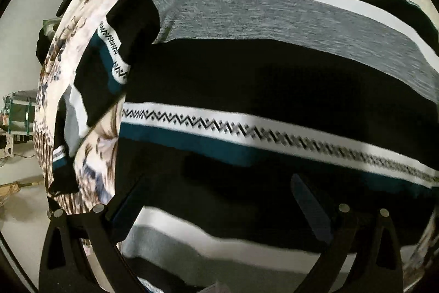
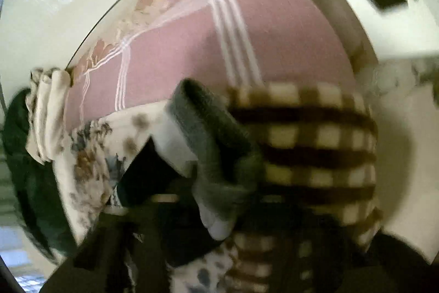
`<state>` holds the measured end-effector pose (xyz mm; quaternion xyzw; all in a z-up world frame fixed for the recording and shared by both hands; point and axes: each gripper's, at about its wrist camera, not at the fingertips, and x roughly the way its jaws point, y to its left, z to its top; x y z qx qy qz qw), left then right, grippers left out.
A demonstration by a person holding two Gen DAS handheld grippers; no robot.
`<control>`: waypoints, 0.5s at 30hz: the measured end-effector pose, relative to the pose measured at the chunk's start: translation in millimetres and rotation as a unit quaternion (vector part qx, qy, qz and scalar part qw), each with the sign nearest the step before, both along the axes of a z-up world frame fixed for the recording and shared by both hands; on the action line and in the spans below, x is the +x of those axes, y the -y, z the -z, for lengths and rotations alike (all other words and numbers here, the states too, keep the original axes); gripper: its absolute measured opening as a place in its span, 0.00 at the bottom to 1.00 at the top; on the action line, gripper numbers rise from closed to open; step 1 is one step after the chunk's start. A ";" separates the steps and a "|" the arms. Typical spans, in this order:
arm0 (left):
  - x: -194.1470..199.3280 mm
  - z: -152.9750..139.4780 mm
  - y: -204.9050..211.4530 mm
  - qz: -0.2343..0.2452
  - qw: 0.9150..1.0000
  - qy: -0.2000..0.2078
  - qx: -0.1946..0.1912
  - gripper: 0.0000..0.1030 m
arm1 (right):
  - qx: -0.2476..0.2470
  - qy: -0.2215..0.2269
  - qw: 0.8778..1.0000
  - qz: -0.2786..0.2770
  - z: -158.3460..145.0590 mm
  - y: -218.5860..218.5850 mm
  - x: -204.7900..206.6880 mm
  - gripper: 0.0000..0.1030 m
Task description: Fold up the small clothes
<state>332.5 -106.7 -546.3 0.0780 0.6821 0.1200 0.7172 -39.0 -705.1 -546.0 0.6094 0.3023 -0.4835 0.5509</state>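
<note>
Filling most of the left wrist view, the striped shirt (image 1: pixel 274 67) lies spread flat on a flowered sheet (image 1: pixel 90 18), black with grey, white and teal bands and a zigzag trim. Nearest the lens, the left gripper (image 1: pixel 219 213) stands with its dark fingers (image 1: pixel 310 199) wide apart over the shirt's lower bands, pressing on nothing; their tips melt into the black cloth and are hard to trace. Left of the shirt, one sleeve lies folded back on itself, and beyond the shirt's far edge a small brown tag is only a smear. In the right wrist view everything is blurred: the right gripper (image 2: pixel 219 199) is clenched on a fold of grey and white cloth, seemingly the shirt's edge, though its fingers are lost in shadow. Beyond the shirt there lie a brown checked cloth (image 2: pixel 315 142) and a pink cloth (image 2: pixel 192 45) with white lines.
</note>
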 end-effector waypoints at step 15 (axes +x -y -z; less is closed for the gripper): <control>-20.5 -41.3 -140.5 -0.028 0.995 0.098 -0.001 1.00 | -0.253 -0.018 0.848 -0.465 -216.9 -236.1 302.1 0.11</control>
